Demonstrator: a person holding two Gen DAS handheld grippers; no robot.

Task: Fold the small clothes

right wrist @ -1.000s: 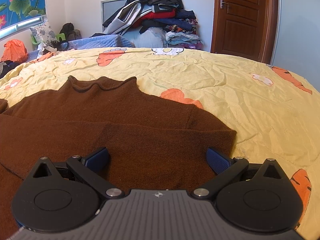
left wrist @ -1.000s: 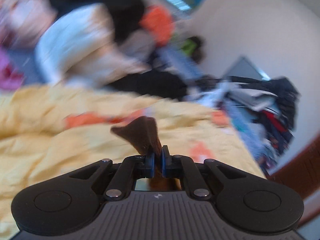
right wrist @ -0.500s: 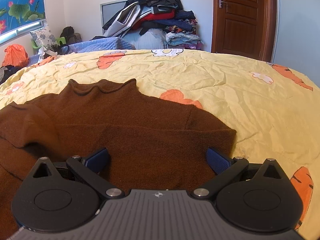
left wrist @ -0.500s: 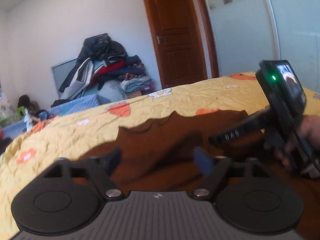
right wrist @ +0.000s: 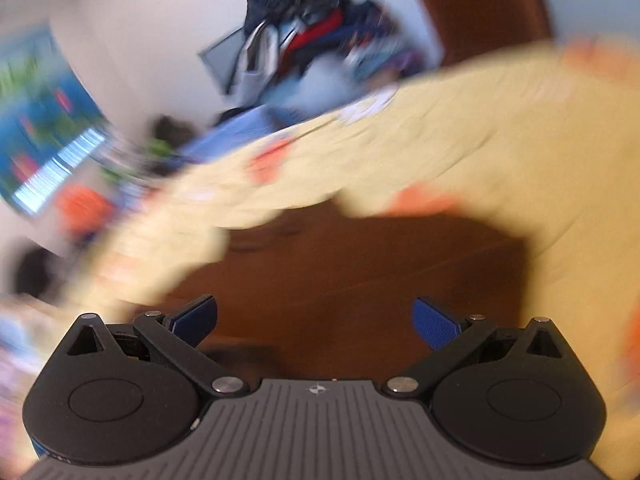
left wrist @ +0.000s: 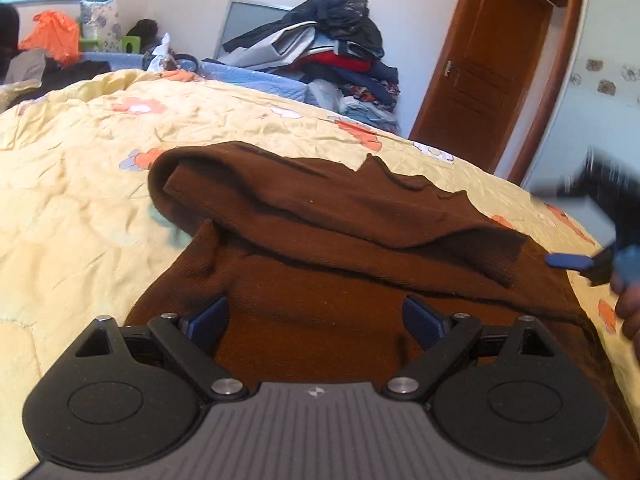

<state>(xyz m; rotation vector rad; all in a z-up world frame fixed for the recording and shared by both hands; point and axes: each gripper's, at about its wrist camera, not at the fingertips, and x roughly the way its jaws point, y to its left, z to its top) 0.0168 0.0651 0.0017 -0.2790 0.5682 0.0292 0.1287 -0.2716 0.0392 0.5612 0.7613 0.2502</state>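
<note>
Left wrist view: my left gripper (left wrist: 316, 320) hangs over the brown sweater (left wrist: 340, 248), its jaws spreading wider, blue pads (left wrist: 424, 322) well apart, no cloth pinched between them. The sweater lies flat on the yellow bedspread (left wrist: 80, 200), one sleeve (left wrist: 360, 220) folded across the body, its cuff end toward the right. My right gripper (left wrist: 592, 256) shows blurred at the right edge, a blue pad just off the sweater's side, part of my hand (left wrist: 630, 308) below it. A heap of clothes (left wrist: 328, 56) and a wooden door (left wrist: 480, 80) stand behind the bed. Right wrist view: heavily smeared. My right gripper (right wrist: 316, 322) has its fingers wide apart, nothing gripped. Brown sweater (right wrist: 360, 272) fills the space ahead, yellow bedspread (right wrist: 500, 152) around it.
</note>
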